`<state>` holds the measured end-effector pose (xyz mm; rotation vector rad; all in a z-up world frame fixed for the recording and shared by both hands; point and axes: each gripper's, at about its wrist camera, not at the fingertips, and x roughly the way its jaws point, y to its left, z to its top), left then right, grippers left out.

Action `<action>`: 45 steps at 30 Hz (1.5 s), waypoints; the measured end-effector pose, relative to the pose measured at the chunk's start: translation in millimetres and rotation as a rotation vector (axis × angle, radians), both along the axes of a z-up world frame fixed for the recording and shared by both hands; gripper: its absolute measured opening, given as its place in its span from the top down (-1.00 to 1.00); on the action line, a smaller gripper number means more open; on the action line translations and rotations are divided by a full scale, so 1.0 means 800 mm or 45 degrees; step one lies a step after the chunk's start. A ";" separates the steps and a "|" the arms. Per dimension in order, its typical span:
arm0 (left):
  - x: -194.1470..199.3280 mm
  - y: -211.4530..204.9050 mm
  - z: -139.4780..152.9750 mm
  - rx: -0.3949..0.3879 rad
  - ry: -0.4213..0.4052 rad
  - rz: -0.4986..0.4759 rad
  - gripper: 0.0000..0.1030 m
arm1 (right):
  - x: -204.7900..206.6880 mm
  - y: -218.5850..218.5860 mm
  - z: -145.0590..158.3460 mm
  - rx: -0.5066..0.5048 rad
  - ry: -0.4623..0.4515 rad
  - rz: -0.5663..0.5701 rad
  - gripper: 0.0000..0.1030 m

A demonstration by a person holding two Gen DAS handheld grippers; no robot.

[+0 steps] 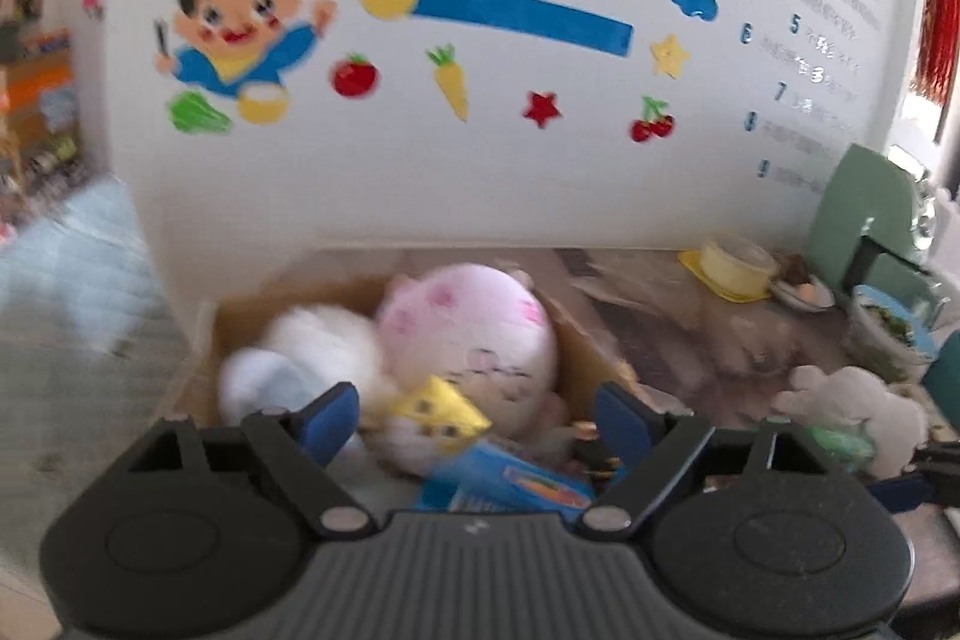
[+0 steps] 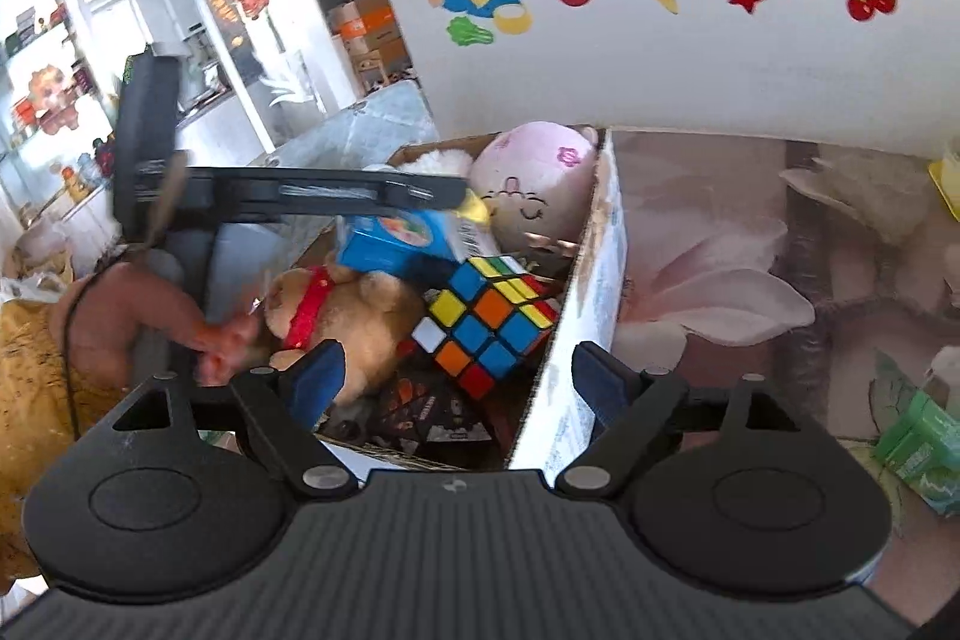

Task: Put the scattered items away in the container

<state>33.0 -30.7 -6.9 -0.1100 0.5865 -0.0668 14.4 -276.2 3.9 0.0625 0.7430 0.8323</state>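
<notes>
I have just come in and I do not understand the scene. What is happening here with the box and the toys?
A person is tidying toys into a cardboard box with a claw in each hand. The box already holds a pink plush, a brown bear, a puzzle cube and a blue carton. The left claw is open over the box, and the right claw is open at its near edge, holding nothing. A green packet still lies on the table.

Kids' playroom: cartoon wall decals [image 1: 240, 34], stocked shelves [image 2: 54, 58] (toys, boxes).
</notes>
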 end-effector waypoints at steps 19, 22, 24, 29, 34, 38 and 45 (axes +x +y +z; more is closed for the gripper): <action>-0.056 0.016 0.013 0.169 -0.070 0.076 -0.72 | -0.002 0.004 -0.017 0.027 0.068 0.034 -1.00; -0.063 0.009 0.015 0.189 -0.080 0.032 -0.79 | -0.005 0.004 -0.019 0.026 0.065 0.039 -1.00; -0.060 0.007 0.010 0.189 -0.062 0.019 -0.81 | -0.005 0.003 -0.020 0.018 0.065 0.032 -1.00; -0.044 0.010 -0.002 0.222 -0.043 0.061 -0.85 | -0.005 0.003 -0.023 0.024 0.051 0.022 -1.00; -0.027 0.008 -0.017 0.284 -0.046 0.106 -0.86 | -0.008 0.002 -0.024 0.013 0.059 0.015 -1.00; -0.026 0.009 -0.016 0.326 -0.087 0.152 -0.88 | -0.006 -0.004 -0.026 0.016 0.070 -0.009 -1.00; -0.064 0.013 0.010 0.296 -0.116 0.091 -0.88 | -0.004 -0.016 -0.026 0.069 0.060 -0.031 -1.00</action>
